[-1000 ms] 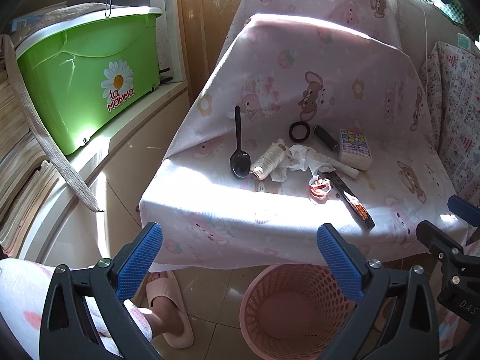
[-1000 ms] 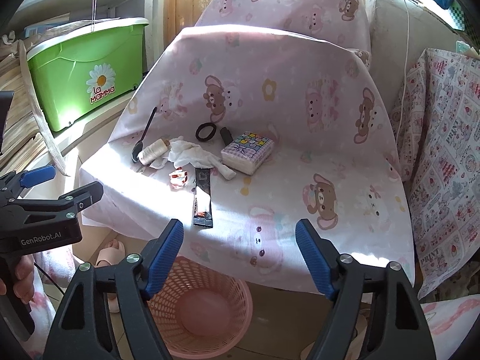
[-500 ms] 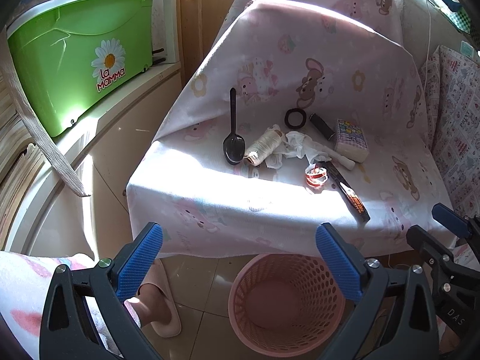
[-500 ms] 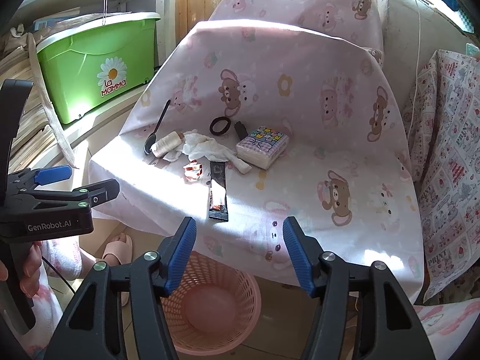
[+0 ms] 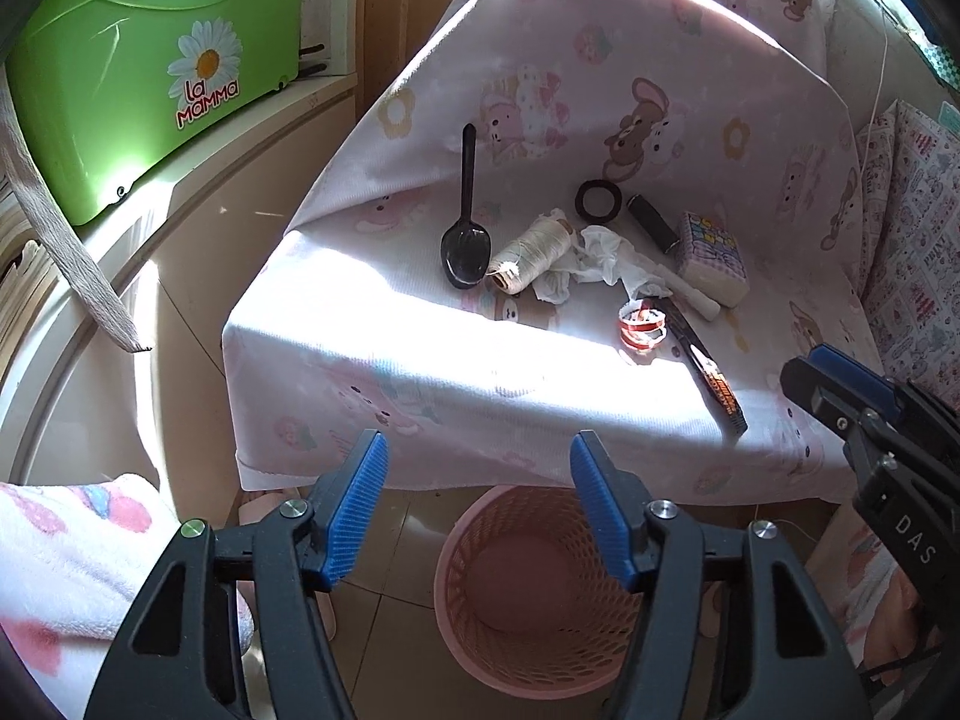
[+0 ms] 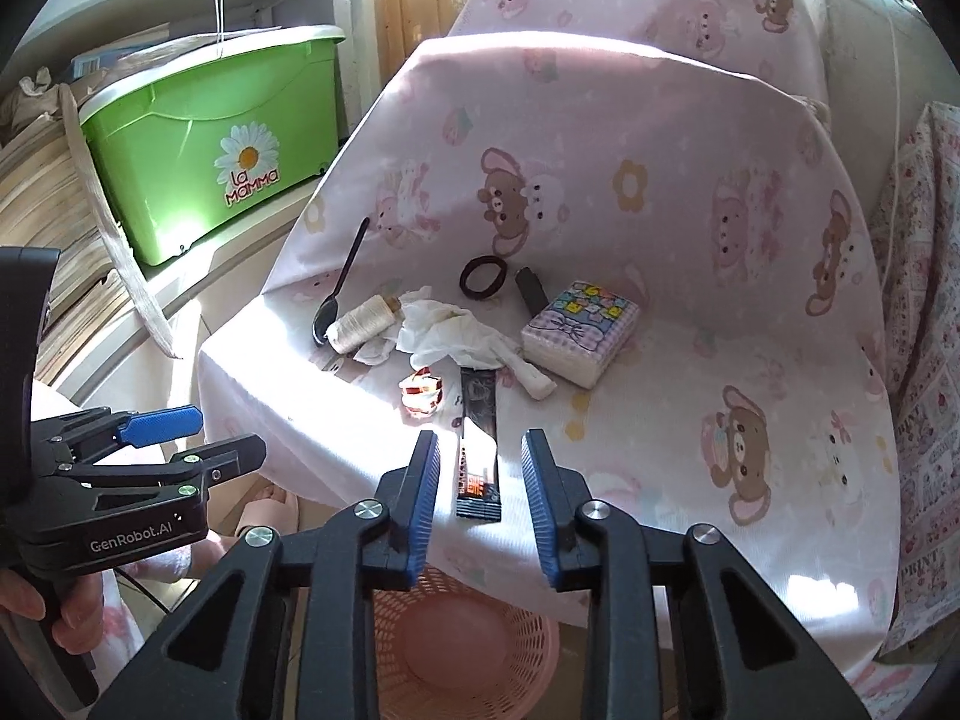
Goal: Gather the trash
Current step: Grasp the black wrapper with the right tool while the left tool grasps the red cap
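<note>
Our right gripper, jaws closing on nothing yet, frames the wrapper above the basket: light, flat, slippery; pinch its near end.

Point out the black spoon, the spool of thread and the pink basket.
black spoon (image 5: pixel 465 252): left wrist view, on its bowl.
spool of thread (image 5: pixel 531 252): left wrist view, on the wound thread.
pink basket (image 5: pixel 465 636): left wrist view, on its near wall.
</note>
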Tool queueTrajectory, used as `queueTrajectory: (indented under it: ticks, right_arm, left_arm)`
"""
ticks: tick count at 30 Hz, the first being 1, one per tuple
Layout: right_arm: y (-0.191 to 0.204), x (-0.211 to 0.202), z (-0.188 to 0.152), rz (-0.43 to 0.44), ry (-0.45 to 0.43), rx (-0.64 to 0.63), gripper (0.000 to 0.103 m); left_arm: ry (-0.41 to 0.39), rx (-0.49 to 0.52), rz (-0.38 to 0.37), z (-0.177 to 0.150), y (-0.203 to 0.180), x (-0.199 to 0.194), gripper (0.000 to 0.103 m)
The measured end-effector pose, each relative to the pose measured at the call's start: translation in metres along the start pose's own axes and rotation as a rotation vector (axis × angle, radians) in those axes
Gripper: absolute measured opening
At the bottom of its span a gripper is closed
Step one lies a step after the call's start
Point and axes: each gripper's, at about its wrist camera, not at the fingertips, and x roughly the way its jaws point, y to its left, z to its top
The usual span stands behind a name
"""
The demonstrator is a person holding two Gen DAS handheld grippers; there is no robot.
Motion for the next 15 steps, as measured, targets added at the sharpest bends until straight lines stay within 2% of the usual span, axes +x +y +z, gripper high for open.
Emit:
queueTrajectory:
  ticks: [1, 3, 7, 10, 15]
  right_arm:
    - [0.001, 0.006, 0.001, 0.001, 0.006, -0.011, 0.031]
    - [0.003, 0.021, 0.003, 0.001, 0.024, -0.017, 0.031]
    - [0.003, 0.046, 0.005, 0.018, 0.045, 0.006, 0.031]
    - [0.005, 0.056, 0.004, 0.001, 0.048, -0.015, 0.031]
    - [0.01, 0.06, -0.001, -0.02, 0.047, -0.071, 0.027]
  left_arm:
    - [0.011, 0.009, 0.0, 0.0, -0.001, 0.003, 0.066]
    - [0.044, 0.028, 0.01, 0.0, -0.005, 0.01, 0.082]
    - [0.011, 0.047, 0.018, 0.001, -0.008, 0.007, 0.082]
    - [-0.014, 0.079, 0.055, 0.004, -0.011, 0.007, 0.087]
    - [0.001, 0.072, 0.08, 0.007, -0.008, 0.014, 0.088]
